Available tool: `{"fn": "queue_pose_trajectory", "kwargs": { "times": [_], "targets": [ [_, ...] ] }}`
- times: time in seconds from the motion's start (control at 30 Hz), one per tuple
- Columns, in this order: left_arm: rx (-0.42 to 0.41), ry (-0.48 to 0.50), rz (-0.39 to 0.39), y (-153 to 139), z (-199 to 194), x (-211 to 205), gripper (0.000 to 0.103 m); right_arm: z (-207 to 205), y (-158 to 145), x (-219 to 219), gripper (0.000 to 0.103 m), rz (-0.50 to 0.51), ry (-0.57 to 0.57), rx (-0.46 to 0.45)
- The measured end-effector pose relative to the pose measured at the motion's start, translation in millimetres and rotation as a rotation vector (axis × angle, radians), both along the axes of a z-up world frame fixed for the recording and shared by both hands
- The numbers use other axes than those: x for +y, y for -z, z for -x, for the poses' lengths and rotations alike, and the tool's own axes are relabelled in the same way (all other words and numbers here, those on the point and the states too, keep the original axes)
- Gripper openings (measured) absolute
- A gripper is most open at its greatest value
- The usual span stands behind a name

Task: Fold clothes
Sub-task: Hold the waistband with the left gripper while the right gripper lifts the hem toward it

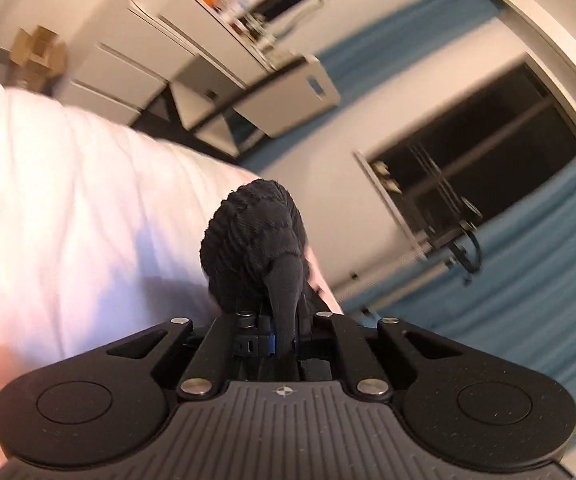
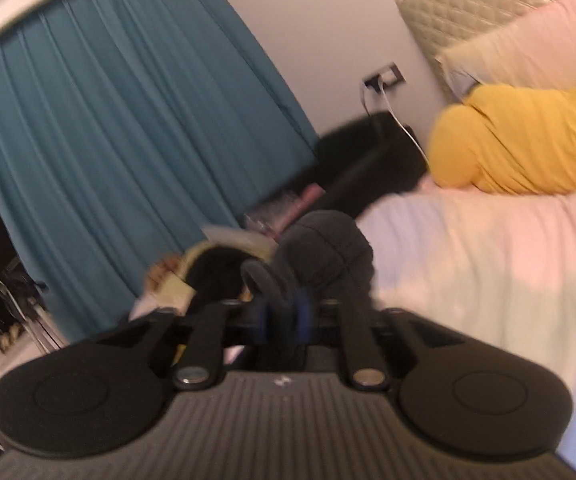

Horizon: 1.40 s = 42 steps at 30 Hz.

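Note:
A dark ribbed knit garment point(image 1: 254, 240) is bunched over the front of my left gripper point(image 1: 284, 320), which is shut on it and holds it up beside the white bed cover point(image 1: 68, 200). In the right wrist view the same kind of dark knit cloth point(image 2: 324, 252) bulges over my right gripper point(image 2: 284, 312), which is shut on it. The fingertips of both grippers are hidden by the cloth. The right view is blurred by motion.
A white bed point(image 2: 468, 260) with a yellow cushion point(image 2: 528, 140), pale pillow and quilted headboard lies right. Blue curtains point(image 2: 128, 120), a dark window point(image 1: 480, 144), a black bedside table point(image 2: 368, 168) with cables, white drawers point(image 1: 128, 64) and a desk stand around.

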<state>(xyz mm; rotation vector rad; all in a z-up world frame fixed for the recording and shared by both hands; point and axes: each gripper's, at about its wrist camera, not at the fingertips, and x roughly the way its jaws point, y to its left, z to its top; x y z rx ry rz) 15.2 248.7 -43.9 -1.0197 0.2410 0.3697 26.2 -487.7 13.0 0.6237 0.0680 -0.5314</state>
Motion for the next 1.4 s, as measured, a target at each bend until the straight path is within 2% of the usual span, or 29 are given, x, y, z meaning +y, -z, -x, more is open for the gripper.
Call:
{"fn": "queue_pose_trajectory", "kwargs": {
  "times": [0.03, 0.13, 0.27, 0.4, 0.5, 0.6, 0.63, 0.7, 0.77, 0.8, 0.83, 0.93, 1.03, 1.07, 1.17, 1.27, 1.3, 1.33, 1.37, 1.4],
  "targets": [
    [0.021, -0.002, 0.017, 3.8, -4.4, 5.6, 0.009, -4.5, 2.9, -2.6, 0.076, 0.02, -0.002, 0.012],
    [0.086, 0.001, 0.058, 14.5, -15.9, 18.0, 0.009, -16.5, 24.4, -18.3, 0.076, 0.011, -0.08, 0.079],
    [0.114, 0.009, 0.051, 16.0, -17.6, 18.1, 0.01, -2.2, 50.9, -48.0, 0.076, -0.152, 0.026, 0.13],
    [0.123, 0.009, 0.065, 16.2, -15.7, 18.9, 0.01, 20.1, 75.4, -66.7, 0.077, -0.311, 0.151, 0.226],
    [0.126, 0.006, 0.079, 19.2, -20.6, 19.8, 0.01, 19.5, 94.8, -72.7, 0.076, -0.388, 0.132, 0.304],
    [0.129, 0.002, 0.085, 19.8, -22.5, 18.8, 0.01, 10.2, 114.7, -80.9, 0.075, -0.412, 0.161, 0.36],
    [0.131, 0.001, 0.087, 19.2, -23.6, 17.6, 0.01, 7.8, 121.4, -84.8, 0.073, -0.43, 0.155, 0.36],
    [0.135, -0.002, 0.088, 18.4, -26.5, 15.5, 0.01, 3.7, 135.2, -87.7, 0.055, -0.479, 0.143, 0.341],
    [0.132, 0.0, 0.083, 18.2, -28.4, 14.7, 0.01, 4.0, 138.3, -87.7, 0.004, -0.512, 0.122, 0.272],
    [0.121, 0.003, 0.079, 17.3, -28.0, 14.4, 0.01, 3.7, 135.3, -86.8, 0.005, -0.513, 0.104, 0.231],
    [0.099, 0.006, 0.079, 16.1, -26.6, 14.3, 0.01, 2.5, 124.3, -82.0, 0.005, -0.47, 0.089, 0.19],
    [-0.042, 0.032, 0.098, 9.3, -19.0, 12.9, 0.01, 6.7, 73.0, -57.1, 0.004, -0.297, 0.061, 0.033],
    [-0.156, 0.054, 0.04, -3.5, -9.3, 9.9, 0.01, 23.8, 30.1, -25.0, 0.004, -0.103, 0.089, -0.085],
    [-0.156, 0.051, 0.019, -5.8, -8.8, 9.0, 0.01, 28.1, 18.5, -16.7, 0.005, -0.051, 0.101, -0.106],
    [-0.058, 0.03, 0.034, 2.0, -13.4, 12.0, 0.01, 21.9, 20.7, -23.7, 0.011, -0.083, 0.163, 0.063],
    [0.095, -0.003, 0.115, 20.8, -20.0, 21.5, 0.01, 16.1, 66.0, -53.5, 0.01, -0.307, 0.176, 0.246],
    [0.116, -0.013, 0.149, 26.5, -20.2, 24.7, 0.01, 17.6, 83.3, -62.6, 0.01, -0.392, 0.194, 0.293],
    [0.131, -0.023, 0.183, 32.1, -20.1, 27.9, 0.01, 19.6, 99.7, -71.1, 0.009, -0.475, 0.209, 0.33],
    [0.135, -0.023, 0.184, 32.4, -20.1, 28.7, 0.01, 23.2, 111.2, -76.7, 0.009, -0.541, 0.215, 0.329],
    [0.137, -0.022, 0.18, 32.0, -20.2, 29.1, 0.01, 24.8, 115.0, -78.8, 0.009, -0.566, 0.218, 0.326]
  ]
}}
